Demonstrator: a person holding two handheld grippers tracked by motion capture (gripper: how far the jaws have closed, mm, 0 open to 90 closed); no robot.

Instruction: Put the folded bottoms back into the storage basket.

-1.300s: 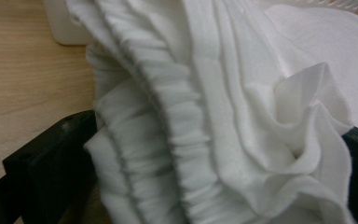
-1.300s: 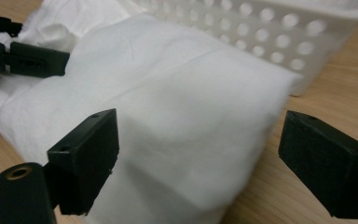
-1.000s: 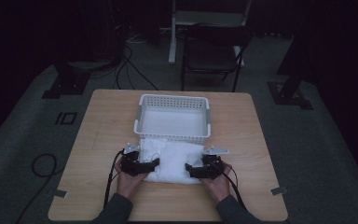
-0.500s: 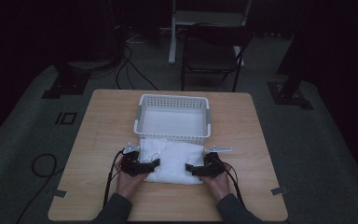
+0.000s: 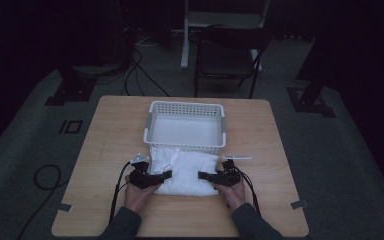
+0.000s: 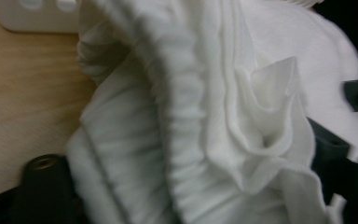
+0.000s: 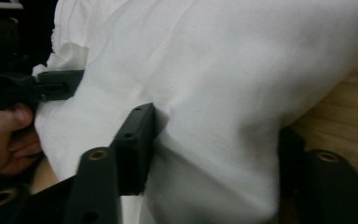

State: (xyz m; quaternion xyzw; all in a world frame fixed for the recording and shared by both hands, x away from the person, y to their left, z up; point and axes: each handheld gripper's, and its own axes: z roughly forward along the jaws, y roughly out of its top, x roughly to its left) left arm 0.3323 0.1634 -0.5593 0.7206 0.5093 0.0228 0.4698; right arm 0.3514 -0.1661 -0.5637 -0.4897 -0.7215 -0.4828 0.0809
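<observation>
A folded white cloth [image 5: 187, 170] lies on the wooden table [image 5: 110, 130], just in front of a white basket [image 5: 185, 146]. My left gripper [image 5: 166, 175] holds the cloth's left end and my right gripper [image 5: 203, 176] its right end, both pointing inward. Both sets of jaws have just been closing with cloth between them. In the left gripper view the cloth [image 6: 191, 116] bunches into folds between the black jaws. In the right gripper view the jaws dent the cloth [image 7: 223, 93] from both sides, and the left gripper [image 7: 56, 86] shows farther off.
The basket's slotted walls stand against the cloth's far edge, and its inside is bare. A dark chair [image 5: 227, 60] and floor cables [image 5: 45, 175] lie beyond the table. Bare wood runs left and right of the cloth.
Both grippers' jaws have narrowed onto the ends of the cloth, which now bunches between them. The right hand has dipped slightly; the left hand has stayed put.
</observation>
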